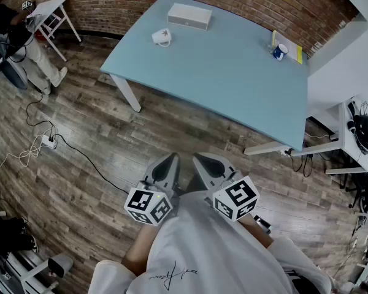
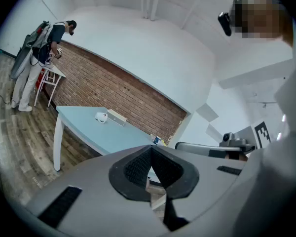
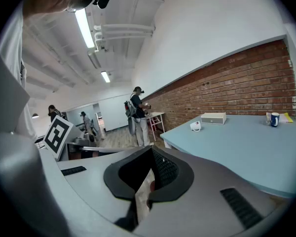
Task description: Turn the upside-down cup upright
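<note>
Both grippers, left (image 1: 172, 159) and right (image 1: 197, 160), are held close against the person's shirt (image 1: 190, 250), jaws pressed together on nothing, well apart from the table (image 1: 233, 84). The white cup (image 1: 162, 37) sits toward the table's left edge, near a box (image 1: 189, 16); I can't tell from here whether it's mouth-down. A blue mug (image 1: 280, 52) stands at the far right, so going for the wrong cup is one risk. A clumsy nudge with closed jaws could also push the white cup off that edge. Its red mark is unreadable, and the shirt's script is too small to read.
</note>
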{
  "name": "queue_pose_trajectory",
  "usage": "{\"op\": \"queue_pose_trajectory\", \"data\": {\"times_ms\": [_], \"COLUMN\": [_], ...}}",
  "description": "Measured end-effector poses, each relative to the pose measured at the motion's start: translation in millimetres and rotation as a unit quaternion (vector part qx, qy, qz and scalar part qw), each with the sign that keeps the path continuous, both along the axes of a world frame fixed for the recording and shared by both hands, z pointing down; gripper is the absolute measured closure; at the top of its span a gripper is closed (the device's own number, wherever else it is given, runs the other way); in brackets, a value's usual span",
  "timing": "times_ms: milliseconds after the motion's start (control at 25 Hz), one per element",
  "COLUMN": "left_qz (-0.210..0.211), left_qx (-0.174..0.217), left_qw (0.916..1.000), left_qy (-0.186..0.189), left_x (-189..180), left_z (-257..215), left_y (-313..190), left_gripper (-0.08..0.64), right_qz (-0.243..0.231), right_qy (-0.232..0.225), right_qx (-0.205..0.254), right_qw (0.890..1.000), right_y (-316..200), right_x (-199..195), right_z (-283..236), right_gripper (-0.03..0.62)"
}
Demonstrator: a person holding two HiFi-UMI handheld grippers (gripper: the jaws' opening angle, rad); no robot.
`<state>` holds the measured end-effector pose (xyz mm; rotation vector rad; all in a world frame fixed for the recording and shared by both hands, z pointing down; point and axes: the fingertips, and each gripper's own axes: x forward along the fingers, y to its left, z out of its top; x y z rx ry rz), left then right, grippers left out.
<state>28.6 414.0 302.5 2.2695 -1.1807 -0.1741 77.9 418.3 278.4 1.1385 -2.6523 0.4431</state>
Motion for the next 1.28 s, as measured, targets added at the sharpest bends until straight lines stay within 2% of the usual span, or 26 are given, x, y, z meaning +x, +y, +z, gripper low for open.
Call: {"op": "queue_pose_trajectory", "data": {"times_ms": [320, 640, 840, 1280], "left_qz": [0.002, -0.015, -0.031, -0.061], "left_qx": [0.015, 0.006, 0.02, -0.009], "left_qw": [0.9998, 0.9999, 0.9977, 0.9956], "left_qy": [-0.014, -0.006, -0.058, -0.071], "left_x": [-15, -30, -42, -78], "left_z": [-3, -1, -1, 12], "left_y": [10, 8, 2, -35], "left_gripper": [0.552, 0.551, 0.551, 0.551], "right_qz": [0.004, 0.002, -0.001, -0.003], "right_qy": [0.008, -0.015, -0.015, -0.024], "right_qx": [0.001, -0.028, -0.036, -0.049], "right_qw": [1.0, 0.999, 0.999, 0.999], "right_y": [10, 7, -3, -54], "right_x": [-16, -23, -28, -40], "right_z": [0, 1, 5, 13], "right_gripper": [0.572, 0.571, 0.571, 0.571]}}
